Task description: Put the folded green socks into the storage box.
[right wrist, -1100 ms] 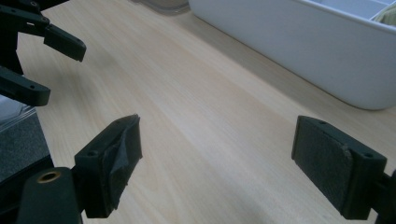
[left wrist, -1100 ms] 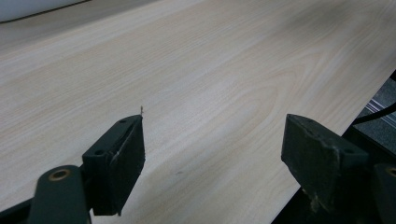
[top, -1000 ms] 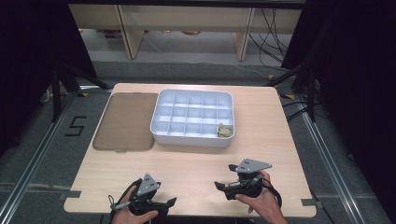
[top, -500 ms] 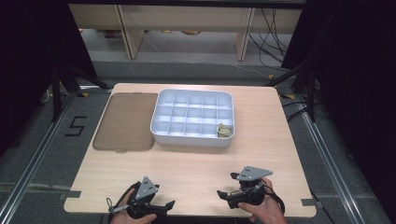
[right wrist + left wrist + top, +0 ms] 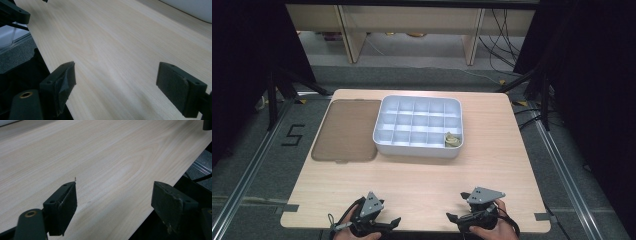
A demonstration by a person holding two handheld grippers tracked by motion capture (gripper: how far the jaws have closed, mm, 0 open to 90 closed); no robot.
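Two grippers at the table's point(image 5: 422, 175) near edge, both empty. We see the left gripper point(image 5: 113, 205) w/ jaws spread wide, nothing btwn them, over bare wood. Right gripper point(image 5: 116, 87) same: wide open, holding nothing. White compartment tray point(image 5: 418, 145) sits mid-table, small tan item point(image 5: 452, 140) in its near-right cell. Brown lid point(image 5: 346, 130) lies flat just left of tray.

Matt wood table point(image 5: 422, 180) (pale grain)

One divided tray point(image 5: 419, 145) (one item point(image 5: 452, 140) inside), one brown lid point(image 5: 346, 130), two tongs.
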